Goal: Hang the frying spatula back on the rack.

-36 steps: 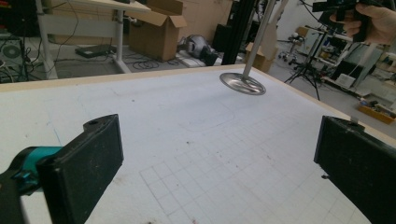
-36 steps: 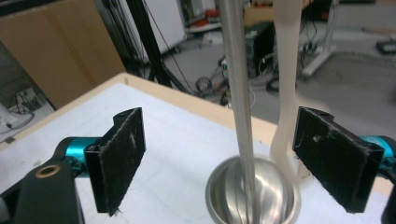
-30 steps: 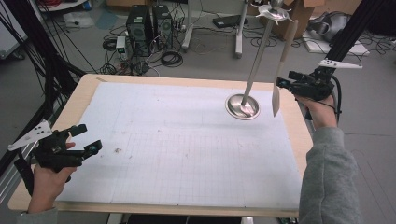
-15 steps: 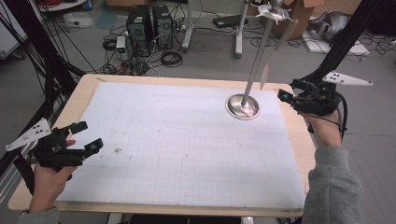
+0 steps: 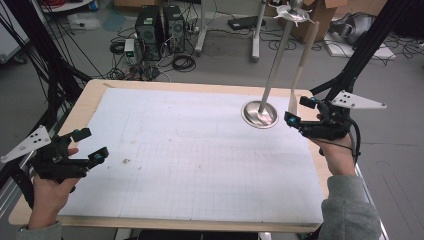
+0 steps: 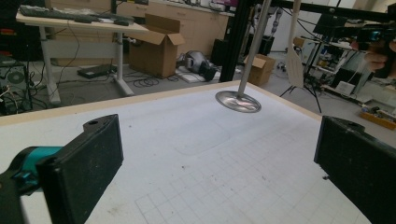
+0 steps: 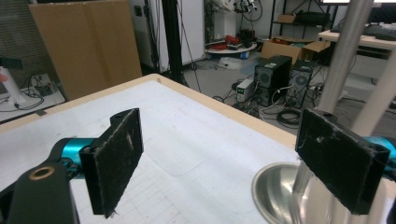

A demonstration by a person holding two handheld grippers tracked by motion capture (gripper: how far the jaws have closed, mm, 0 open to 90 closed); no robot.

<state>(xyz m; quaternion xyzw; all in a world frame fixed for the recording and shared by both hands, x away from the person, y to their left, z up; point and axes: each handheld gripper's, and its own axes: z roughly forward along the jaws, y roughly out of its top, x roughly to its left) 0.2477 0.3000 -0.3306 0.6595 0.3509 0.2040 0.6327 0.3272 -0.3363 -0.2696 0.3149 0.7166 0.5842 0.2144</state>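
A metal stand rises from a round steel base (image 5: 260, 115) at the table's far right, its pole (image 5: 277, 60) leaning up out of the high view. A pale spatula (image 5: 302, 65) hangs beside the pole, its blade down by the base. My right gripper (image 5: 298, 111) is open just right of the base, with the blade close to its fingertips. In the right gripper view (image 7: 219, 158) the base (image 7: 275, 191) and pole (image 7: 345, 46) stand by the right jaw. My left gripper (image 5: 92, 145) is open at the near left, nothing between its jaws (image 6: 215, 172); from there I see the spatula (image 6: 294, 65).
A white gridded mat (image 5: 200, 150) covers the wooden table (image 5: 90, 100). A small dark speck (image 5: 126, 161) lies on the mat near the left gripper. Computer towers (image 5: 160, 25), cables and a cardboard box (image 5: 325, 15) are on the floor beyond the far edge.
The right gripper has shifted left and nearer, toward the stand's base. The hanging spatula has swung and turned, so its blade looks narrower. The left gripper has barely moved.
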